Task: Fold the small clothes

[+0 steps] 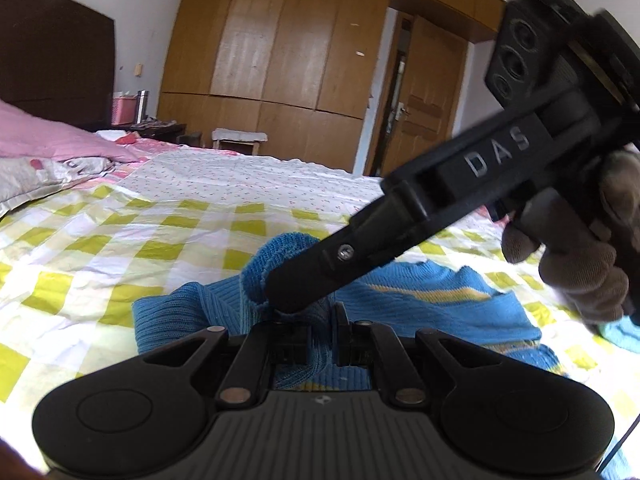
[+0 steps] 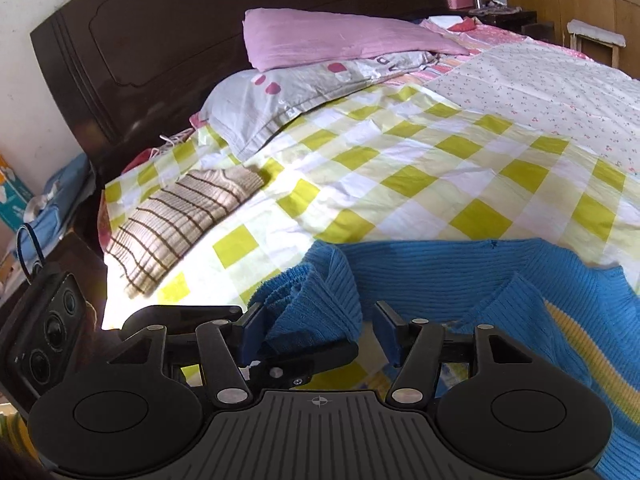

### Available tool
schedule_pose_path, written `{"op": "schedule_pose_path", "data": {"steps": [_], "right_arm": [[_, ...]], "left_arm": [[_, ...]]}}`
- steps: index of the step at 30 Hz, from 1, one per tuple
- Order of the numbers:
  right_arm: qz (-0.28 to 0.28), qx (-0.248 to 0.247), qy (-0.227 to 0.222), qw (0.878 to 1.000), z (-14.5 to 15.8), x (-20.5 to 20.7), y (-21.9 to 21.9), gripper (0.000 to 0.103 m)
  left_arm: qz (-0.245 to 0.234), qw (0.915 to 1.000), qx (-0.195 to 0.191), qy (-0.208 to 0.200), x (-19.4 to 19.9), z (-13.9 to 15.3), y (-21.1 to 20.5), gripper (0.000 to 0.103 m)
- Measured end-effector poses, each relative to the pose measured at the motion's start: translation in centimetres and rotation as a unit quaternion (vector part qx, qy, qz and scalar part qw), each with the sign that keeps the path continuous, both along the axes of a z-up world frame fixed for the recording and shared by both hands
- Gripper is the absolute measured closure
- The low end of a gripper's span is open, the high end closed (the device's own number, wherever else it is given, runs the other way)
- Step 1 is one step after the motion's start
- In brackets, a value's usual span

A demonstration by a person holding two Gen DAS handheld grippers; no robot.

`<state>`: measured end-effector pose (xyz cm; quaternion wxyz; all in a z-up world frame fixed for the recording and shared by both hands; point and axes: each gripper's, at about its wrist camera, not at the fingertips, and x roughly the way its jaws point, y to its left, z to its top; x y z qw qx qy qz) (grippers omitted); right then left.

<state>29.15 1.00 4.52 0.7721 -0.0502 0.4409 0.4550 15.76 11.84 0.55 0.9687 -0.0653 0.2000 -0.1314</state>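
A small blue knit sweater (image 1: 432, 300) with yellow stripes lies on the checked bedspread; it also shows in the right wrist view (image 2: 460, 276). My left gripper (image 1: 320, 340) is shut on a bunched sleeve of the sweater (image 1: 316, 364). My right gripper (image 2: 316, 332) is open, with its fingers on either side of the blue sleeve (image 2: 316, 304). In the left wrist view the right gripper (image 1: 292, 292) reaches in from the upper right, its tip at the same sleeve. In the right wrist view a finger of the left gripper (image 2: 308, 356) pinches the sleeve from below.
The bed has a yellow-and-white checked cover (image 2: 400, 176). A folded beige striped garment (image 2: 180, 216) lies at its left. Pillows (image 2: 320, 40) lean on the dark headboard (image 2: 160, 28). A wooden wardrobe (image 1: 288, 40) and door (image 1: 424, 104) stand beyond the bed.
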Motion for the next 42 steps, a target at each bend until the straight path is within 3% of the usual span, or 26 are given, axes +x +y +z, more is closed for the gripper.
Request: {"op": "schedule_pose_path", "data": {"steps": [2, 8, 9, 11, 14, 18, 23, 25, 29, 32, 35, 38, 40, 42], "right_arm": [[-0.003, 0.004, 0.030, 1.000, -0.4, 0.3, -0.9, 0.045], [-0.028, -0.042, 0.025, 0.998, -1.7, -0.2, -2.9, 0.046], [-0.030, -0.054, 0.018, 0.998, -1.8, -0.5, -3.1, 0.050], [-0.040, -0.068, 0.026, 0.997, -2.2, -0.7, -3.8, 0.083], [-0.077, -0.044, 0.053, 0.995, -2.8, -0.7, -5.6, 0.093], [-0.154, 0.033, 0.077, 0.985, -2.9, 0.0, -8.8, 0.095], [-0.257, 0.186, 0.069, 0.946, -0.4, 2.1, -14.2, 0.095], [-0.287, 0.222, 0.058, 0.930, 0.7, 2.8, -16.1, 0.095], [-0.349, 0.264, 0.042, 0.898, 1.6, 3.1, -20.6, 0.095], [-0.401, 0.262, 0.044, 0.877, -0.1, 2.8, -23.8, 0.095], [-0.464, 0.216, 0.051, 0.858, -4.1, 2.9, -27.2, 0.093], [-0.505, 0.195, 0.096, 0.835, -8.0, 2.7, -29.6, 0.091], [-0.514, 0.200, 0.108, 0.827, -9.1, 2.1, -30.4, 0.089], [-0.511, 0.208, 0.109, 0.827, -9.4, 1.1, -31.0, 0.088]], "left_arm": [[-0.021, 0.9996, 0.019, -0.002, -0.4, -0.1, -0.9, 0.088], [-0.091, 0.9933, 0.071, 0.002, -1.5, -0.6, -3.7, 0.088], [-0.099, 0.9921, 0.076, 0.002, -1.7, -0.6, -4.2, 0.088], [-0.111, 0.9912, 0.072, 0.009, -1.6, -0.7, -4.5, 0.088], [-0.120, 0.9902, 0.070, 0.014, -1.2, -1.0, -4.8, 0.088], [-0.113, 0.9922, 0.051, 0.007, -1.3, -0.6, -4.2, 0.087], [-0.080, 0.9967, -0.014, 0.005, -1.0, 0.2, -2.2, 0.075], [-0.064, 0.9974, -0.032, 0.005, -0.9, 0.2, -1.6, 0.074], [-0.045, 0.9986, -0.027, 0.002, -0.8, 0.0, -1.4, 0.074], [-0.048, 0.9985, -0.024, 0.011, -0.5, -0.4, -1.7, 0.074], [-0.054, 0.9983, -0.008, 0.021, -0.4, -1.0, -2.4, 0.074], [-0.058, 0.9980, 0.009, 0.025, -0.6, -1.3, -3.2, 0.073], [-0.057, 0.9979, 0.011, 0.029, -0.6, -1.4, -3.5, 0.073], [-0.052, 0.9980, 0.009, 0.036, -0.4, -1.6, -3.7, 0.073]]}}
